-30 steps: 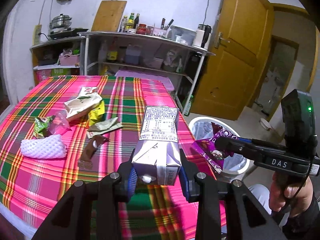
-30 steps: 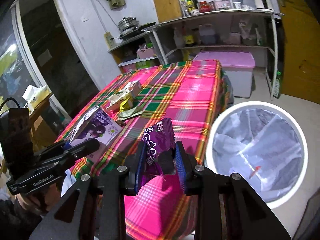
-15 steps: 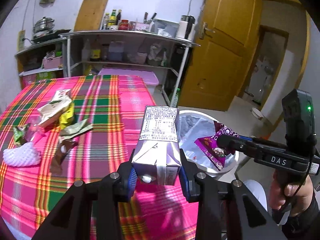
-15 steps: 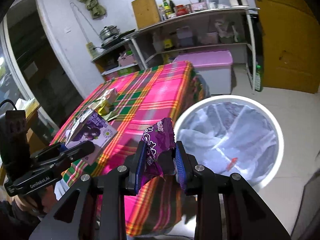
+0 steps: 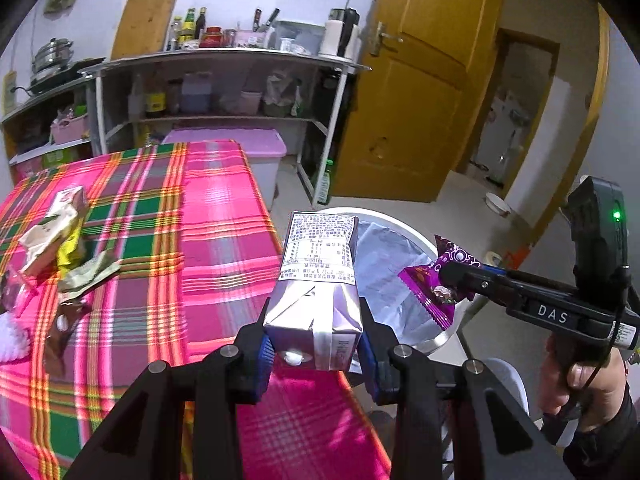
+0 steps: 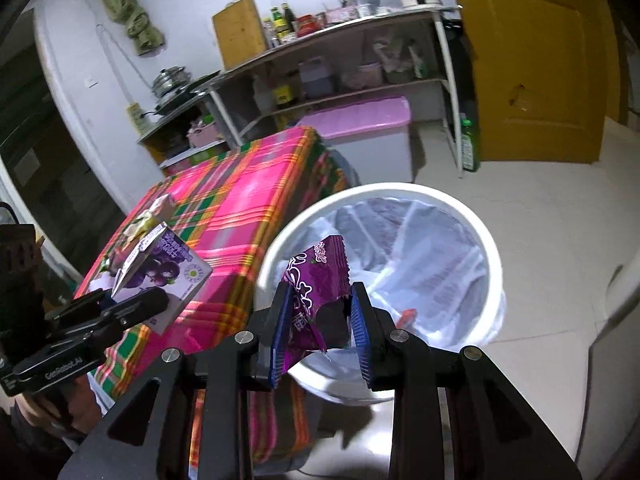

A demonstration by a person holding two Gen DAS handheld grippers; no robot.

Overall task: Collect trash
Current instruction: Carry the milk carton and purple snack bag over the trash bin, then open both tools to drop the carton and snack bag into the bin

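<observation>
Holding now: you carry one piece of trash in each gripper, both near the bin
Left gripper [image 5: 316, 354]: your fingers pinch a purple drink carton [image 5: 316, 300] by its sides, over the table's near corner
Right gripper [image 6: 320, 320]: your fingers clamp a crumpled purple snack wrapper [image 6: 316, 280], hanging above the bin's near rim
Trash bin [image 6: 490, 240]: white, round, lined with a pale bag, on the floor just beside the table
Table [image 5: 216, 216]: pink plaid cloth; several wrappers [image 5: 86, 274] lie at its left side, well apart from the bin
Right hand [image 5: 588, 376]: grips the handle at the frame's right edge
</observation>
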